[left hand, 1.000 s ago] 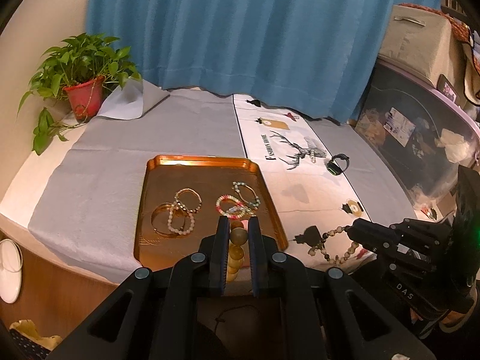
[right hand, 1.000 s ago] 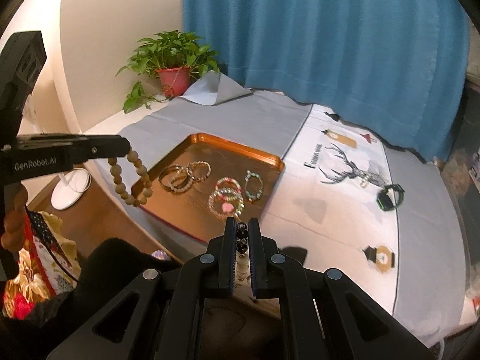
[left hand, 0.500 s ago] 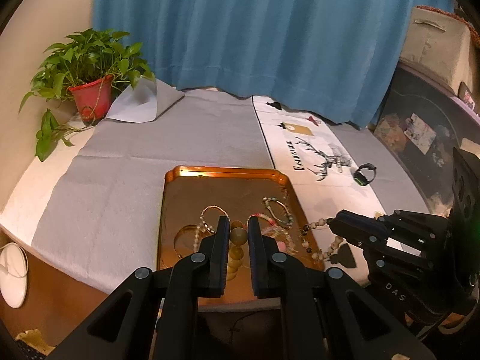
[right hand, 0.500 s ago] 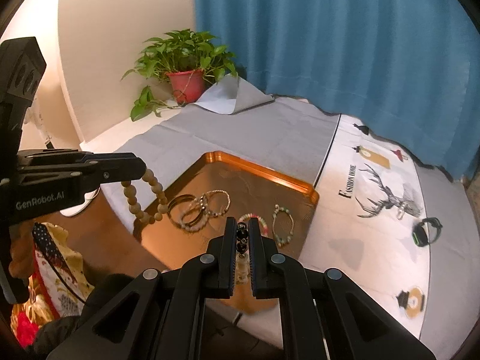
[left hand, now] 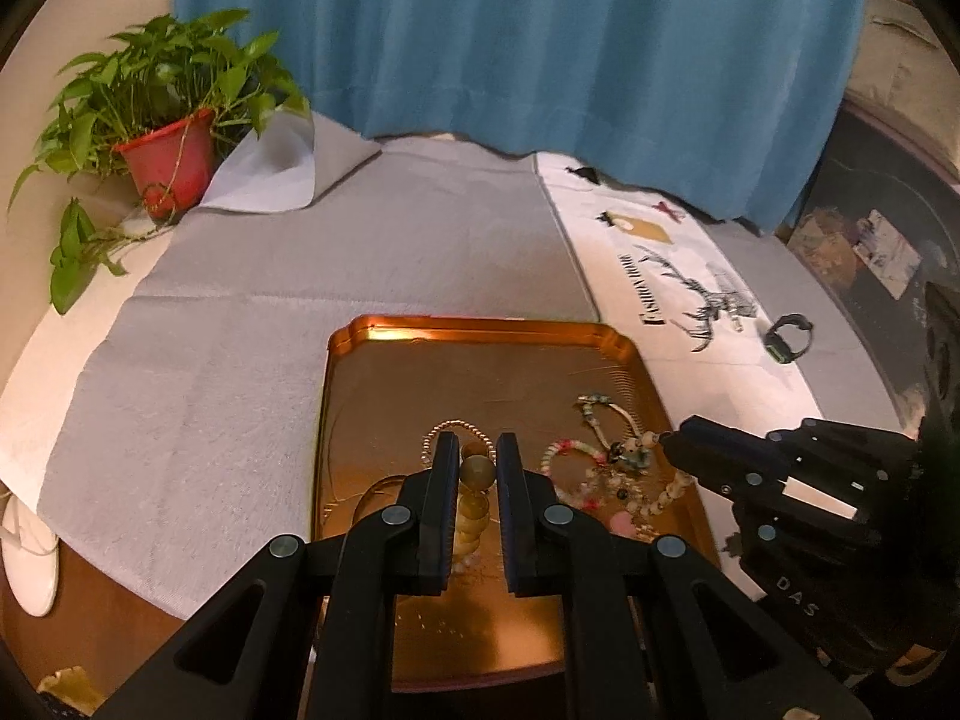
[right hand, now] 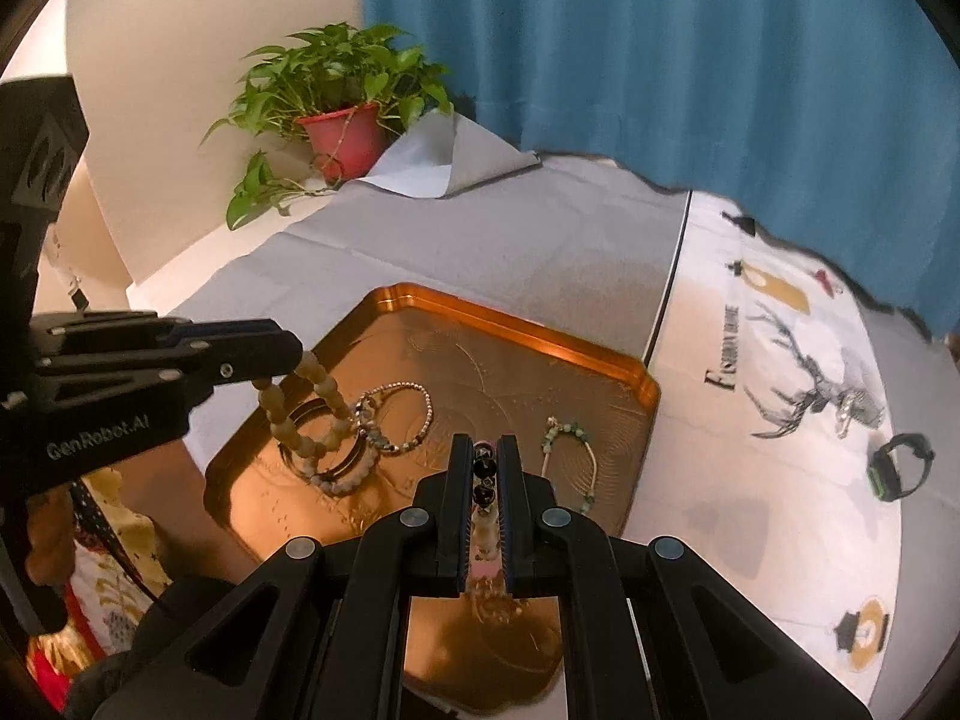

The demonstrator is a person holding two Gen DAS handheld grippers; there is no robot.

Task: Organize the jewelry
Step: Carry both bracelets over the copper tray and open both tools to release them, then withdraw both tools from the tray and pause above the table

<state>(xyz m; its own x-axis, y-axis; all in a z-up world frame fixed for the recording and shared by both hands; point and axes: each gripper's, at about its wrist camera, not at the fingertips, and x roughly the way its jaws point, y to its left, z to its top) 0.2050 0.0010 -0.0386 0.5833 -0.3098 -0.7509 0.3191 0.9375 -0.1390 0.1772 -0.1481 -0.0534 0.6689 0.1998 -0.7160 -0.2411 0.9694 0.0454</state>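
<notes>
Copper tray (left hand: 480,336): on the grey-clothed surface (left hand: 240,324), holding several loose bracelets (right hand: 396,420).
Left tongs (left hand: 477,468): clamped on tan bead bracelet (left hand: 477,474), over the tray.
Right tongs (right hand: 485,468): clamped on dark-beaded bracelet (right hand: 485,480), over the tray.

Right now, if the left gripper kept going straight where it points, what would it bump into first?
Probably the copper tray. The left gripper, holding a tan bead bracelet, points down at its floor, near the thin beaded bracelet; depth is unclear.

A glossy copper-toned metal tray (left hand: 480,330) lies on matt grey cloth (left hand: 240,330).
</notes>
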